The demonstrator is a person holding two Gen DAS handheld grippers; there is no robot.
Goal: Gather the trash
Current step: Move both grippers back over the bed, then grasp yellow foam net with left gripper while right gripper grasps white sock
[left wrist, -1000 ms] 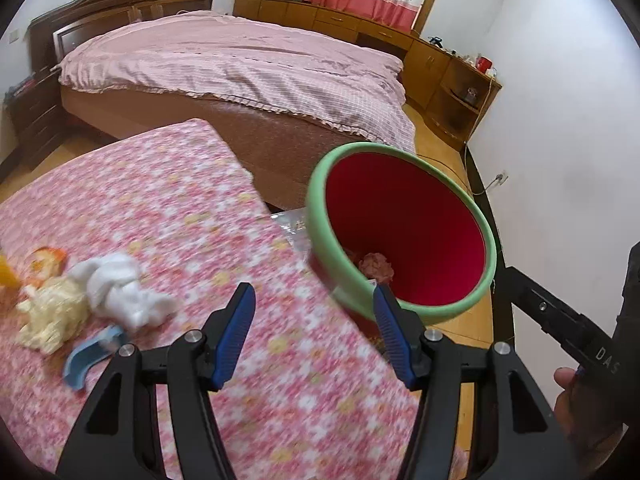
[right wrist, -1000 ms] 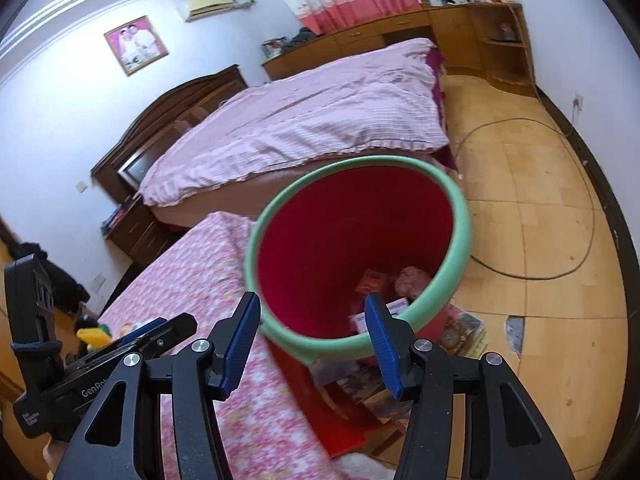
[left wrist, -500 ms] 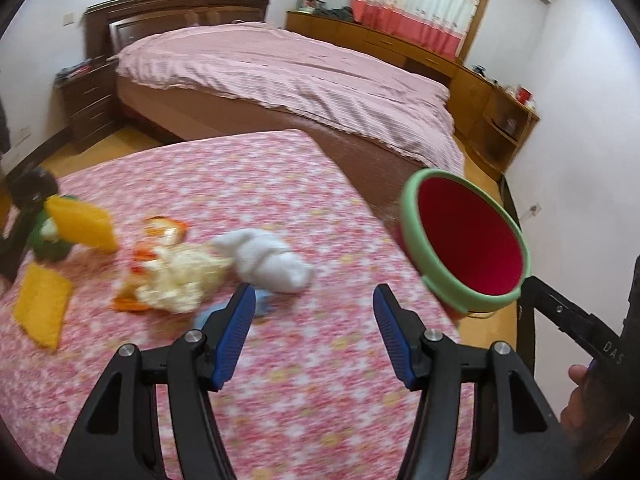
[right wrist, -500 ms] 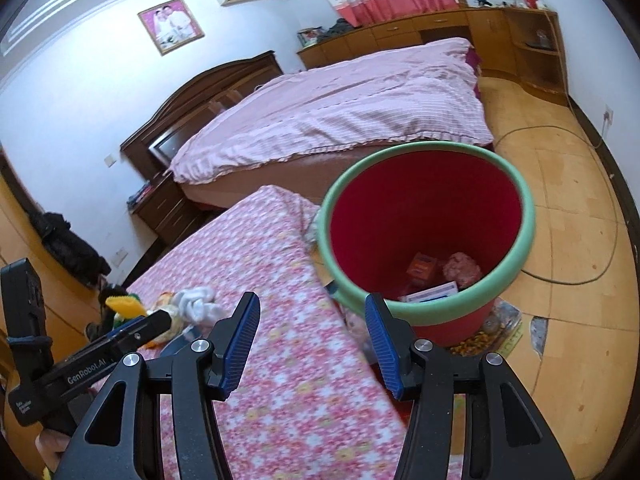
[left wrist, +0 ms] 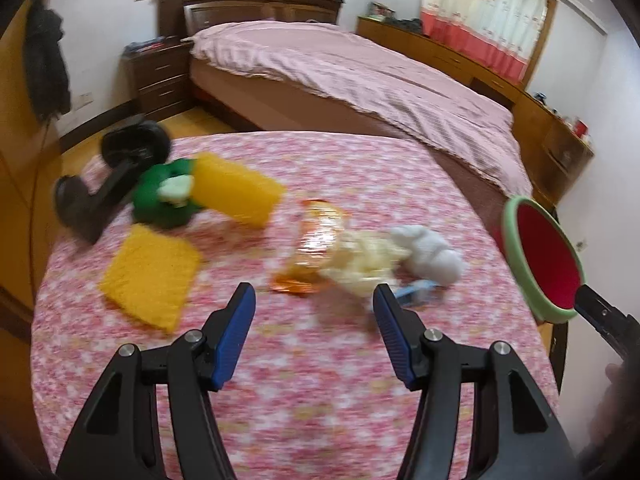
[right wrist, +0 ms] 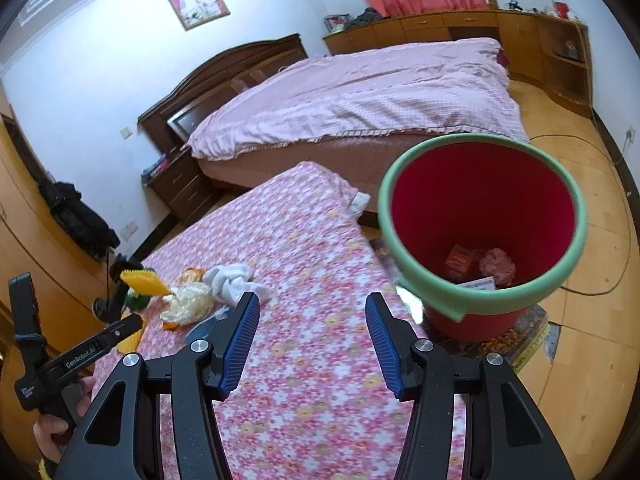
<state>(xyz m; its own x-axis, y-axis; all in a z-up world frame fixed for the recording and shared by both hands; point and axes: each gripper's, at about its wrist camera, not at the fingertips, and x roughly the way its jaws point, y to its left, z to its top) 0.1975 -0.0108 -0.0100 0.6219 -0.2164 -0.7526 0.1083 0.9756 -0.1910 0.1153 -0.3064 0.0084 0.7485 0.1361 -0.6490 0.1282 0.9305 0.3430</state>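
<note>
A bedroom with a wide bed under a pink checked cover along the far side, and nearer, a table draped in a pink flowered cloth; just off the table's edge, on the wooden floor, stands a red bucket with a pale green rim, already holding a few scraps at its bottom. On the cloth, well away from the bucket, lies a loose huddle of rubbish: a crumpled white tissue, a pale yellow wad touching it, an orange wrapper beside that, and a small blue scrap at the near edge. Farther off sit two yellow sponges, a green object and a black stand, blurred. The person holds the left gripper above the cloth just short of the rubbish, jaws parted about halfway with nothing between them; the right gripper hovers over the table near the bucket, likewise half open and empty. This looks like the reach for another piece: the left gripper would need to go forward and down so its jaws straddle one scrap, close, then carry it across to the bucket
</note>
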